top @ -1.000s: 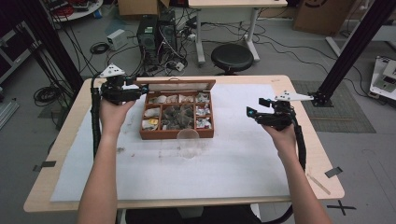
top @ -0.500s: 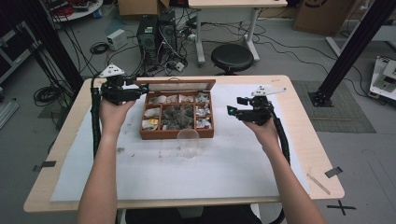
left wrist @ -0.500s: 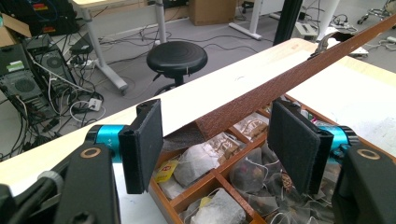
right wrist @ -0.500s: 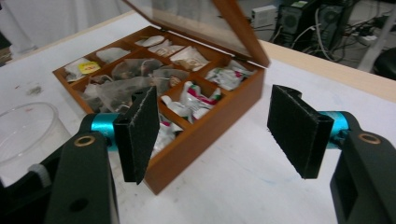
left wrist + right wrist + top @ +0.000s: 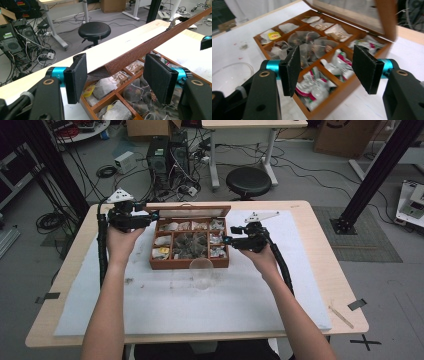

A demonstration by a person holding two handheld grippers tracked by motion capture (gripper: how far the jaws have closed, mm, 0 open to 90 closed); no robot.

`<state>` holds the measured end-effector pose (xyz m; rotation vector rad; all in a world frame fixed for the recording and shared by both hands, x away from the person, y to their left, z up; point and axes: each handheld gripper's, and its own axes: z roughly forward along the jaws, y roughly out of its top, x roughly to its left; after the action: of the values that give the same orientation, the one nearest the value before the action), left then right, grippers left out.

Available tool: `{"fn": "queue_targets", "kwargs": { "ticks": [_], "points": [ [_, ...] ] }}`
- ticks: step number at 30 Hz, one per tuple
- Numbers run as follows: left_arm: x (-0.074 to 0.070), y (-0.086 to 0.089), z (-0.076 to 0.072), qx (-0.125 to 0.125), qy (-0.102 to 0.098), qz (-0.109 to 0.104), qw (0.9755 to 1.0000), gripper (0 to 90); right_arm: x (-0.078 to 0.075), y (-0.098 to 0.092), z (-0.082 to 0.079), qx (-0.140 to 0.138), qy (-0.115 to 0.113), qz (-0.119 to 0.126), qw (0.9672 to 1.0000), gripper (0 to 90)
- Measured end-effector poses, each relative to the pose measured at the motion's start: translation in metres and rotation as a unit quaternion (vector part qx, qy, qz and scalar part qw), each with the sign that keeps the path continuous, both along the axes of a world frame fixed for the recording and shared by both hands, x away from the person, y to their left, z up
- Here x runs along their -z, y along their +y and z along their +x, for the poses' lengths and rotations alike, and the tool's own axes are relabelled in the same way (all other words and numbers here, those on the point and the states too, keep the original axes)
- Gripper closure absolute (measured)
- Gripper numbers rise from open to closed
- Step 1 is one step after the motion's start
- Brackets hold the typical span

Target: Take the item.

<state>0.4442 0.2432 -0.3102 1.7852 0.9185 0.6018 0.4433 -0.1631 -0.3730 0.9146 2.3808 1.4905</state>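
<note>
A wooden tea box [image 5: 190, 265] sits mid-table on the white mat, its lid [image 5: 190, 211] standing open at the back. Its compartments hold several tea bags [image 5: 105, 86] and red-green-white packets [image 5: 317, 90]. My left gripper [image 5: 152, 215] is at the lid's left end. It is open, and the lid's edge [image 5: 150, 42] runs between its jaws [image 5: 116, 75]. My right gripper [image 5: 226, 240] hovers at the box's right side. It is open too [image 5: 327, 70], and its jaws frame the packet compartments. A clear glass [image 5: 201, 272] stands just in front of the box.
A white mat [image 5: 150, 310] covers most of the wooden table [image 5: 325, 270]. Behind the table are a black stool [image 5: 249, 180], computer towers [image 5: 167, 152] and loose cables. A black frame post [image 5: 370, 175] rises at the right. The glass [image 5: 229, 75] lies left of my right gripper.
My right gripper has moved left from the table's right side to the box's right edge. The left gripper has stayed at the lid.
</note>
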Motion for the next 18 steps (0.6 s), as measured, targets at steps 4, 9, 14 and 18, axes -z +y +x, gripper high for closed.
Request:
{"fn": "queue_targets", "kwargs": {
  "ticks": [4, 9, 14, 18],
  "points": [
    [0.0, 0.0, 0.0, 0.0, -0.001, 0.002, 1.0, 36.0, 0.002, 0.016, 0.003, -0.017, 0.009, -0.002, 0.9998, 42.6],
    [0.0, 0.0, 0.0, 0.0, 0.0, 0.002, 1.0, 36.0, 0.003, 0.033, 0.005, -0.032, 0.013, -0.006, 0.9994, 43.1],
    [0.0, 0.0, 0.0, 0.001, 0.0, 0.005, 1.0, 36.0, 0.006, 0.047, 0.009, -0.045, 0.018, -0.006, 0.9988, 44.8],
    [0.0, 0.0, 0.0, 0.002, 0.0, 0.005, 1.0, 36.1, 0.009, 0.054, 0.011, -0.053, 0.027, -0.011, 0.9982, 45.2]
  ]
}}
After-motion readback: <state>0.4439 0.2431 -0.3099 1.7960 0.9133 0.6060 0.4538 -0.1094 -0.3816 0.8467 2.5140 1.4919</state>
